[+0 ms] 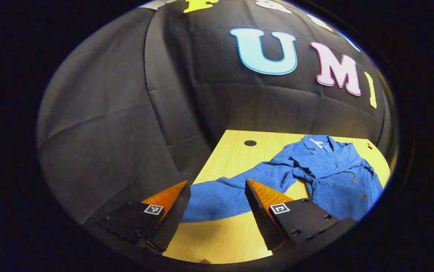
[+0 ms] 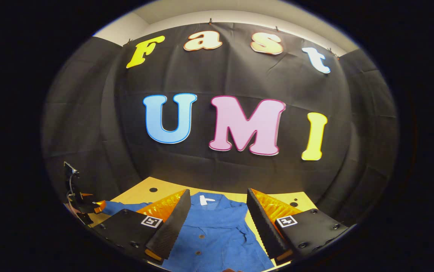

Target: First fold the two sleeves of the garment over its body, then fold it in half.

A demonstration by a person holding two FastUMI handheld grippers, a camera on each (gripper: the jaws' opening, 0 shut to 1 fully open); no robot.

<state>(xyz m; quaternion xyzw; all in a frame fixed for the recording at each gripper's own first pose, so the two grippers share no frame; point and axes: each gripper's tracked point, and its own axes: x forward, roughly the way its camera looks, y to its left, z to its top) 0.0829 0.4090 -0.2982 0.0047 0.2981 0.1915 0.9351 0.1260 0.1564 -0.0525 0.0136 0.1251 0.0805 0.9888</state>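
A blue button-up shirt [image 1: 338, 181] lies front up on the yellow wooden table [image 1: 224, 155], its collar toward the cloth wall. One long sleeve [image 1: 220, 196] stretches out sideways toward my left gripper [image 1: 217, 211]. That gripper is open, and the sleeve's end shows in the gap between its fingers. In the right gripper view the shirt's buttoned front [image 2: 217, 234] lies below my open right gripper [image 2: 217, 223], which holds nothing. At the far left of that view the left gripper [image 2: 84, 206] stands by the outstretched sleeve [image 2: 120, 207].
The black cloth wall [image 2: 239, 173] rises just behind the table's far edge. Small round holes [image 1: 250, 143] [image 2: 153, 189] mark the tabletop near its back corners. Bare wood [image 1: 220, 234] lies in front of the sleeve.
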